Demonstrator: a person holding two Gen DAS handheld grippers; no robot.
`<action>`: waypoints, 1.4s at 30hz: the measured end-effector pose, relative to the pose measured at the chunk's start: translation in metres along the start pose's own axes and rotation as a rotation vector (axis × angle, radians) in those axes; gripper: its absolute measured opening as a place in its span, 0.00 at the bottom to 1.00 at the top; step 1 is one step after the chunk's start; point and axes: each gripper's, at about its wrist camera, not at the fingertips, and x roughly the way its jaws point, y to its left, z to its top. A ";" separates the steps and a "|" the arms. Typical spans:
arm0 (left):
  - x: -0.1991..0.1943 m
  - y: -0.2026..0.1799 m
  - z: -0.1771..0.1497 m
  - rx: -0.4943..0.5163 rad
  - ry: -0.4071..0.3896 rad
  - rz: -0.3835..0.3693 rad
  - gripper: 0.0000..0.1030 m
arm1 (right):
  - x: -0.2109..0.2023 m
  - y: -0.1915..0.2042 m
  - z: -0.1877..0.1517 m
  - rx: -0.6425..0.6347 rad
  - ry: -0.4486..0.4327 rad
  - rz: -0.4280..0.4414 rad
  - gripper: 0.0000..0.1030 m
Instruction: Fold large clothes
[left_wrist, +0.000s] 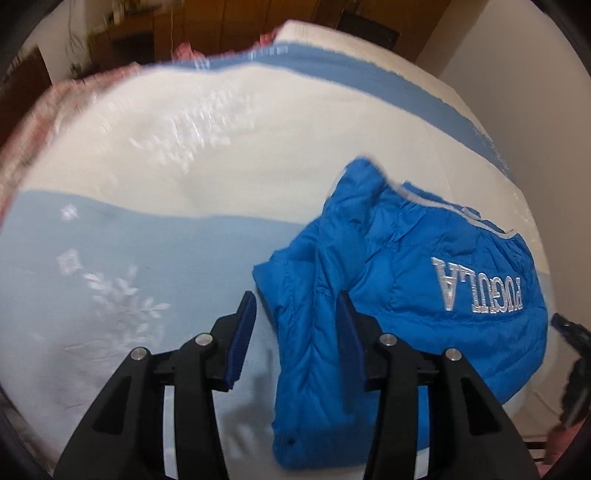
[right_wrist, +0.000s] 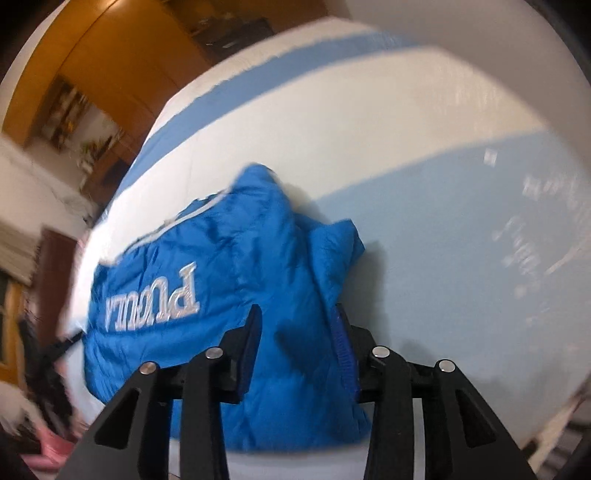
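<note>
A bright blue padded jacket (left_wrist: 402, 291) with silver letters lies bunched and partly folded on a bed with a white and pale blue cover (left_wrist: 166, 177). My left gripper (left_wrist: 297, 306) is open over the jacket's left edge, with one strip of the jacket between its fingers. In the right wrist view the jacket (right_wrist: 207, 258) lies under my right gripper (right_wrist: 299, 317), which is open with its fingers either side of a raised fold of the jacket. The right gripper's tip also shows in the left wrist view (left_wrist: 570, 326) at the far right.
The bed cover (right_wrist: 424, 184) spreads wide around the jacket. A pink patterned blanket (left_wrist: 55, 107) lies along the bed's far left edge. Wooden cupboards (left_wrist: 221, 26) stand behind the bed. Dark and pink things (right_wrist: 40, 417) lie by the bed's edge.
</note>
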 end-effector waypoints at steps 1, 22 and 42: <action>-0.009 -0.007 -0.002 0.006 -0.027 0.007 0.43 | -0.005 0.010 -0.005 -0.041 -0.023 -0.016 0.32; 0.048 -0.073 -0.041 0.080 -0.078 0.060 0.46 | 0.060 -0.020 -0.030 -0.095 -0.121 0.085 0.19; -0.052 -0.104 -0.083 0.004 -0.148 0.280 0.64 | 0.032 -0.018 -0.014 -0.156 0.017 0.119 0.26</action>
